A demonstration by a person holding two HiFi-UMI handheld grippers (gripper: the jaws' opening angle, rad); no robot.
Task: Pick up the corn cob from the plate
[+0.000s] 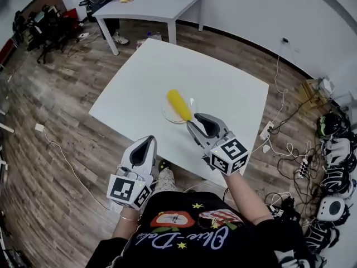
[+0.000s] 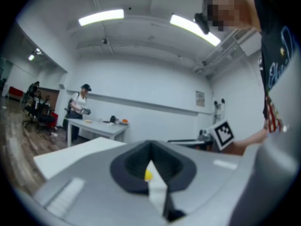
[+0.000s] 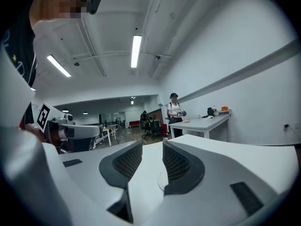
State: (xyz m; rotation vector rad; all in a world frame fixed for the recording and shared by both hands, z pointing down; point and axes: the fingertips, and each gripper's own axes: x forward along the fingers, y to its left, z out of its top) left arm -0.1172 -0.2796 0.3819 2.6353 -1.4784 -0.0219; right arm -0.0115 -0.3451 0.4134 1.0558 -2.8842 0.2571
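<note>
Corn (image 1: 179, 105) is lying on the plate (image 1: 167, 116) just ahead of the right tongs (image 1: 193, 123), which are gaping narrowly, empty; widening before straddling seems wise. Left tongs (image 1: 149, 140) are hanging pinched together.

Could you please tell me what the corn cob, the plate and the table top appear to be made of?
The corn cob looks like plastic, evenly bright yellow, though it could be real. The plate seems clear glass or plastic: the white table seems to show through it. The table top looks like matte white laminate, flat without glare.
</note>
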